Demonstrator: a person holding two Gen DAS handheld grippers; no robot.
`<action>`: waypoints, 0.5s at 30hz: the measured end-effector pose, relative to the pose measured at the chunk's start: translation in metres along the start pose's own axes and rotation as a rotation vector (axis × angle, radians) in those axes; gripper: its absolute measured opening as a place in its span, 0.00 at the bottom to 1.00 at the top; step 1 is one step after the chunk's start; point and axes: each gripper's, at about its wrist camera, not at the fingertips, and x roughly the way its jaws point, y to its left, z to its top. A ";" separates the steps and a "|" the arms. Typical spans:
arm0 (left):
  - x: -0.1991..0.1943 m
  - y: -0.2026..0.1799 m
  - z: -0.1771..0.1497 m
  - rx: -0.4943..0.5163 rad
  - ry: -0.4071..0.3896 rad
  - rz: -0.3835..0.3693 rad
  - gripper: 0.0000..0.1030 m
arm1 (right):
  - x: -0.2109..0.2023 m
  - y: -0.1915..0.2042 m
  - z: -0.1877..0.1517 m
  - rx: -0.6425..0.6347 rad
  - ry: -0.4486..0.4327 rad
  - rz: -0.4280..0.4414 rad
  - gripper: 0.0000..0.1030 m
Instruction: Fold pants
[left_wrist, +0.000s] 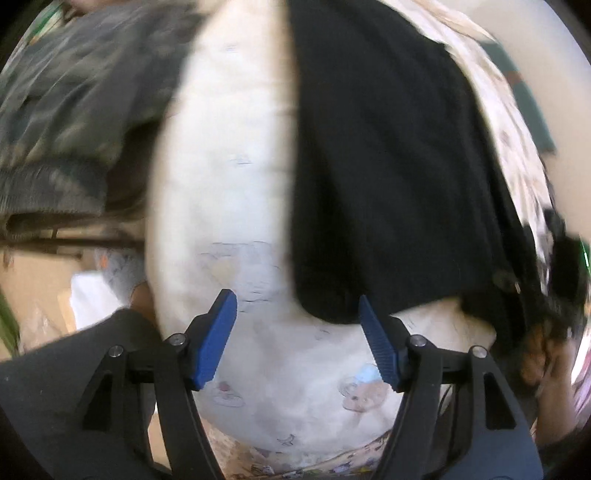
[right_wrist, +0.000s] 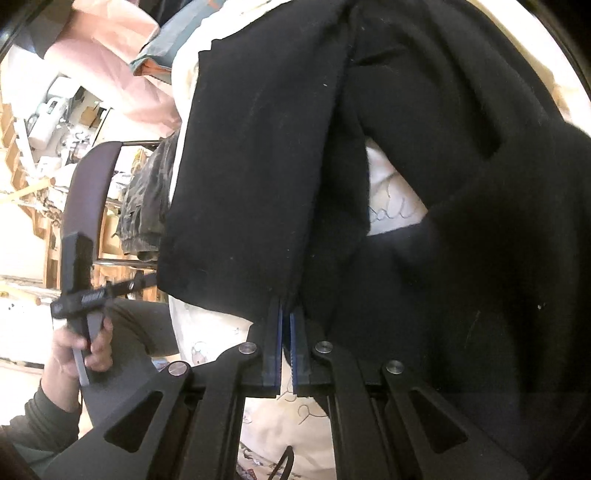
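Black pants (left_wrist: 388, 166) lie spread on a white printed bed sheet (left_wrist: 229, 166). My left gripper (left_wrist: 294, 299) hovers open over the sheet at the near edge of the pants. Its right fingertip (left_wrist: 365, 306) is at the cloth's rim, and nothing is pinched between the blue pads. In the right wrist view, the black pants (right_wrist: 258, 166) lie folded lengthwise, with a patch of sheet showing through a gap. My right gripper (right_wrist: 286, 306) is shut on the near hem of the pants, and the cloth runs between its blue pads.
A camouflage garment (left_wrist: 66, 103) lies at the left of the bed, also visible as the camouflage garment (right_wrist: 144, 206). A dark chair back (right_wrist: 85, 192) stands beyond the bed's left edge. A person's hand (right_wrist: 85, 350) holds the other gripper's handle at the lower left. Pink fabric (right_wrist: 122, 66) lies at the top.
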 end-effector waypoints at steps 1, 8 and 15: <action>0.002 -0.009 -0.001 0.031 -0.005 -0.010 0.63 | 0.004 0.000 0.001 0.012 0.001 0.005 0.02; 0.040 -0.026 -0.001 0.063 0.045 0.011 0.07 | 0.009 0.003 0.001 0.021 0.013 0.008 0.03; -0.019 -0.015 0.003 0.119 0.000 0.020 0.05 | 0.002 0.025 -0.003 0.036 -0.006 0.097 0.03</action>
